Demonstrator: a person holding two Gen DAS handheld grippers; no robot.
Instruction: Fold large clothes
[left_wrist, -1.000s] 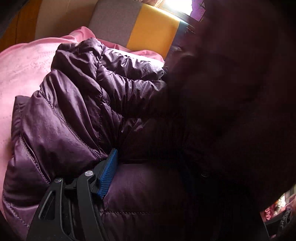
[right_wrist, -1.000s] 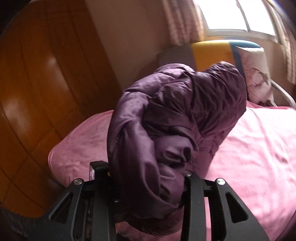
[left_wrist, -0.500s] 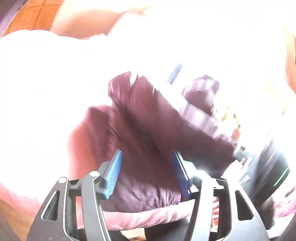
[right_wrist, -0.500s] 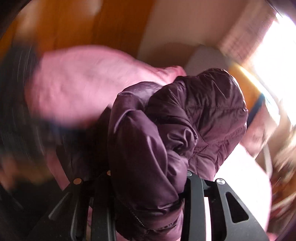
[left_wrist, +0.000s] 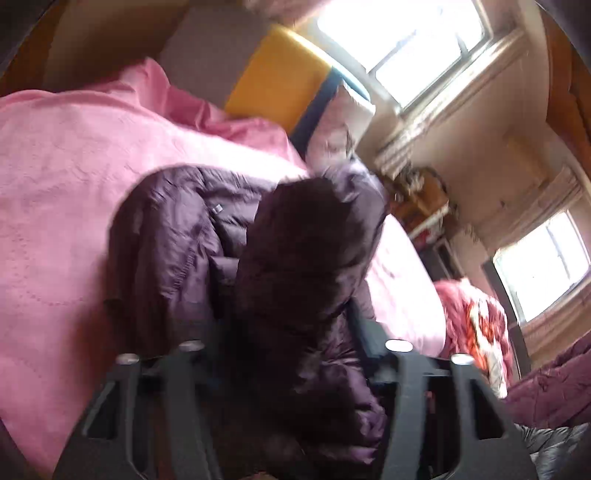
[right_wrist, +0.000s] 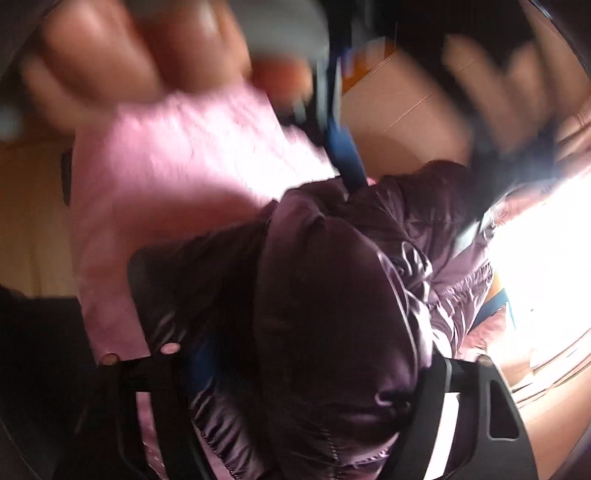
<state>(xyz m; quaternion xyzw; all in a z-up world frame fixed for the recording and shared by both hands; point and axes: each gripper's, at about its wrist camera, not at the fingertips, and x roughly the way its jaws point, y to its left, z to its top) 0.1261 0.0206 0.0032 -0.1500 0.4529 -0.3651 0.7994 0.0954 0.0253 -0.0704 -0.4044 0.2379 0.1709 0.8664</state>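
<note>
Left gripper (left_wrist: 291, 332) closing around purple puffer jacket (left_wrist: 303, 258) bunched ahead on pink bedspread (left_wrist: 66, 177), probably gathering a fold; right gripper (right_wrist: 303, 354) opening, jacket between its jaws.

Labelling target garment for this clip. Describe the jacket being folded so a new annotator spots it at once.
Start at the bed with the pink blanket below the bright window. On that blanket, near the yellow cushion, lies a bunched puffy jacket, running back between the fingers of the left gripper. It is the only dark purple, shiny, quilted thing there; the red patterned blanket lies farther right.
</note>
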